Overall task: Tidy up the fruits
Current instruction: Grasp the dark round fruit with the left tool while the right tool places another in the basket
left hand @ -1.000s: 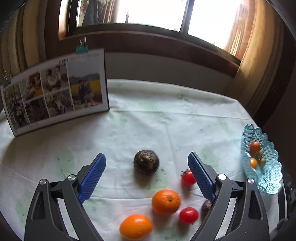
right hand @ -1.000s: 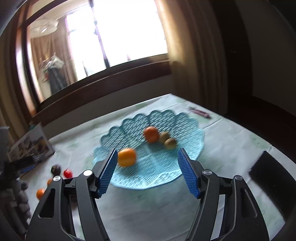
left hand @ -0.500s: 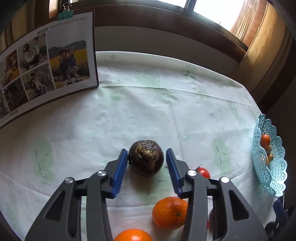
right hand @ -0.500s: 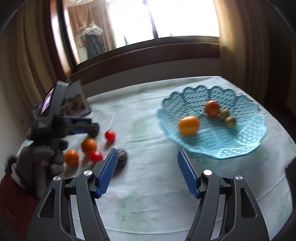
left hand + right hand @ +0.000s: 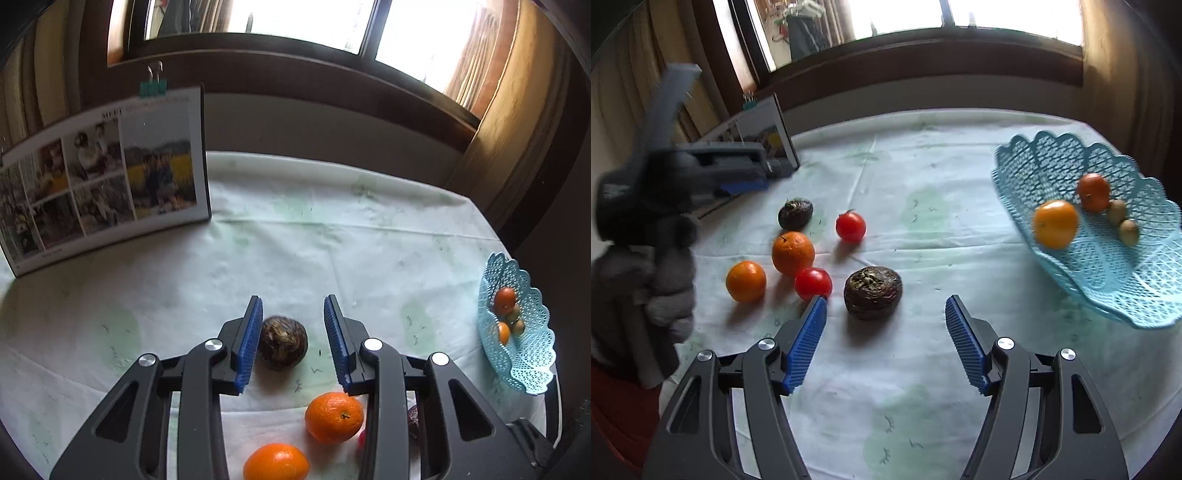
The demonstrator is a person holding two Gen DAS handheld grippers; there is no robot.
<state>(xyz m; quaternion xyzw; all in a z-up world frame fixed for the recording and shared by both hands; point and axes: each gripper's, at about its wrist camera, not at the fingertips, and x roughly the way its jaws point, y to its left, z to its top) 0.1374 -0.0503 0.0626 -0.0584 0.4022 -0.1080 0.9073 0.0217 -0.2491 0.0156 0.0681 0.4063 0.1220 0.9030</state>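
In the left wrist view my left gripper [image 5: 293, 341] is partly open around a dark brown wrinkled fruit [image 5: 282, 347] on the tablecloth; the left pad touches it, the right pad stands apart. Two oranges [image 5: 334, 417] lie nearer. In the right wrist view my right gripper [image 5: 884, 341] is open and empty, just short of a second dark brown fruit [image 5: 873, 291]. Two oranges [image 5: 793, 253], two red tomatoes [image 5: 850, 226] and the first dark fruit [image 5: 795, 213] lie to the left. The blue lattice basket [image 5: 1115, 273] holds several fruits.
A photo board [image 5: 103, 184] stands at the table's far left with a green clip on top. The gloved hand [image 5: 646, 258] holding the left gripper fills the left side of the right wrist view. The basket [image 5: 532, 354] sits at the table's right edge.
My left gripper narrowed around the dark fruit, then lifted back slightly. My right gripper swung left from the basket to the loose fruits and came close to the second dark fruit.
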